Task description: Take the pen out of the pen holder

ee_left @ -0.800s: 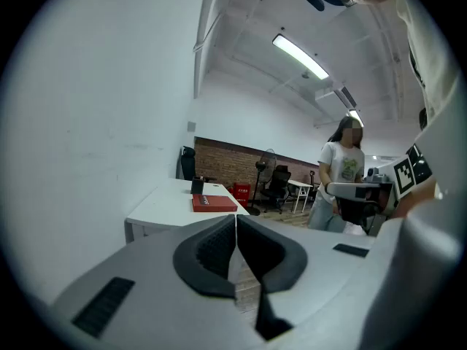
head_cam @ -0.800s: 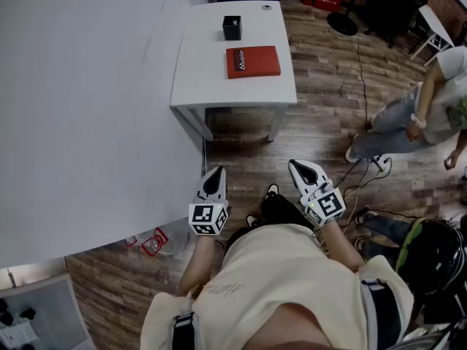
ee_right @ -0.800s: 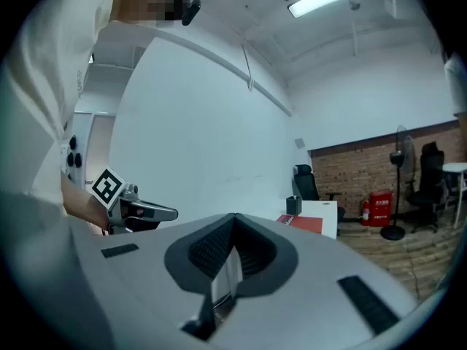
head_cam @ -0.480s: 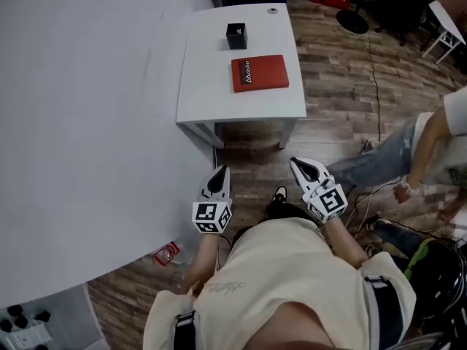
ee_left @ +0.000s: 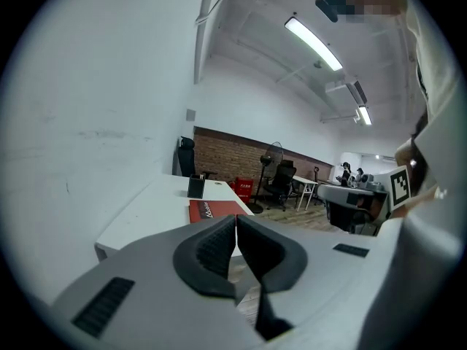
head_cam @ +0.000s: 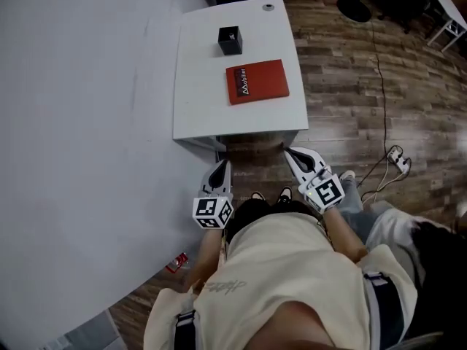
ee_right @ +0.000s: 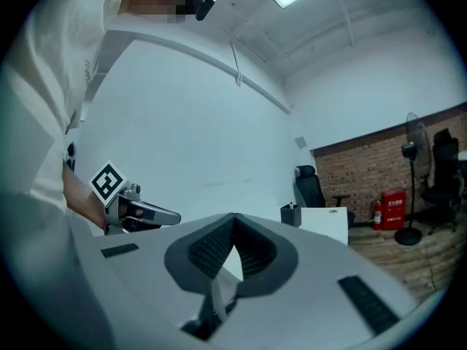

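A small black pen holder (head_cam: 230, 40) stands on the far part of a white table (head_cam: 197, 100); it also shows in the left gripper view (ee_left: 195, 187) and the right gripper view (ee_right: 290, 214). The pen is only a small tip above the holder in the right gripper view. My left gripper (head_cam: 221, 168) is held near my body, short of the table's near edge, jaws shut on nothing. My right gripper (head_cam: 290, 154) is at the table's near right corner, its jaw tips meeting and empty.
A red book (head_cam: 257, 81) lies on the table nearer to me than the holder. A small round object (head_cam: 269, 6) sits at the far edge. A white wall (head_cam: 80, 122) runs along the left. Cables and a power strip (head_cam: 398, 157) lie on the wooden floor to the right.
The table has come closer to me and both grippers now sit at its near edge. The person standing at the right is no longer in view.
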The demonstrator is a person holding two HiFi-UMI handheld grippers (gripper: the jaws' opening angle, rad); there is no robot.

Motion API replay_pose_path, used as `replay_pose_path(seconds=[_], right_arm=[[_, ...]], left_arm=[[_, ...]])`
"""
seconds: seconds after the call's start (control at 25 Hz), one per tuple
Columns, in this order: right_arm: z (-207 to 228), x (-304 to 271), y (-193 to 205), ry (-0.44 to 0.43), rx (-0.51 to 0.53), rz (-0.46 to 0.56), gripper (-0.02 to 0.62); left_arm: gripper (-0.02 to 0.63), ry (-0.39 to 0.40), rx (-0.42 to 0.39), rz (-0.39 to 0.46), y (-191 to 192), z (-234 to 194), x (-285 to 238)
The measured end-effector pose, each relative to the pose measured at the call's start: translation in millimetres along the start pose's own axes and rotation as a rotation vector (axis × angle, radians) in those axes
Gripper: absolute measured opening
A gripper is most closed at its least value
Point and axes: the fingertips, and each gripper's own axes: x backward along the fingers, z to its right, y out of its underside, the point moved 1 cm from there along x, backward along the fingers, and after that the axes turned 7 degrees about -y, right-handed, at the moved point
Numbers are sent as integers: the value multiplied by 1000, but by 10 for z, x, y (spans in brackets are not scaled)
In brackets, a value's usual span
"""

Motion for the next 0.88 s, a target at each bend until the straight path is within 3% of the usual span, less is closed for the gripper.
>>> replay_pose_path(seconds=[0.36,0.56,0.88], right_arm=[[360,-257,113,50,0,-104,8],[435,-592,-11,72,49,-112,8],[576,-993,-118,104,41,-93,8]], left_arm=[[21,42,18,-23,-40,-340,-604],[21,86,-40,34,-248,-557,-872],[21,109,-7,39,-224,-876,-1138]])
